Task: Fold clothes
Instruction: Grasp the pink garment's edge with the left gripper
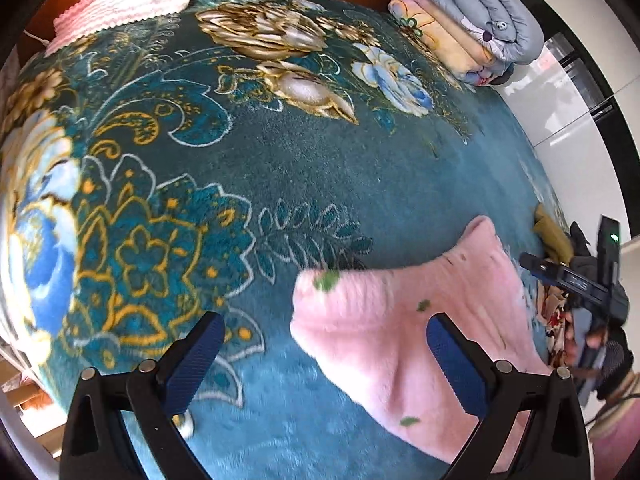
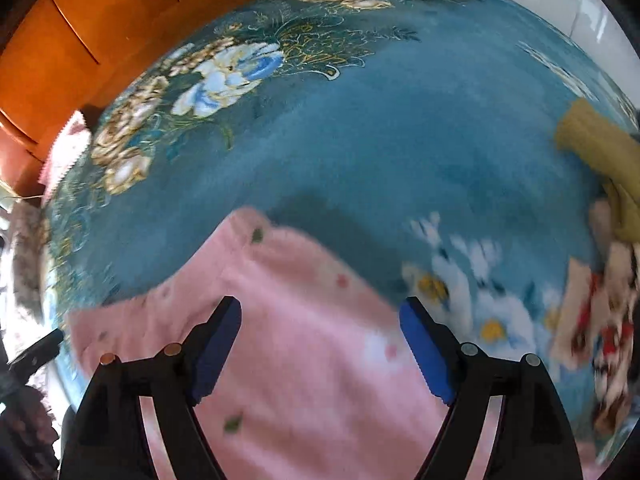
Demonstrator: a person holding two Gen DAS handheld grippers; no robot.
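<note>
Hovering over the pink garment, both grippers open

The pink garment (image 2: 304,344) is lying on the teal floral blanket (image 2: 360,140), under your right gripper (image 2: 320,344) and beside your left gripper (image 1: 324,364). You are holding both wide open, gripping nothing.

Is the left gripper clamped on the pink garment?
No, the left gripper is open, its fingers spread above the pink garment.
</note>
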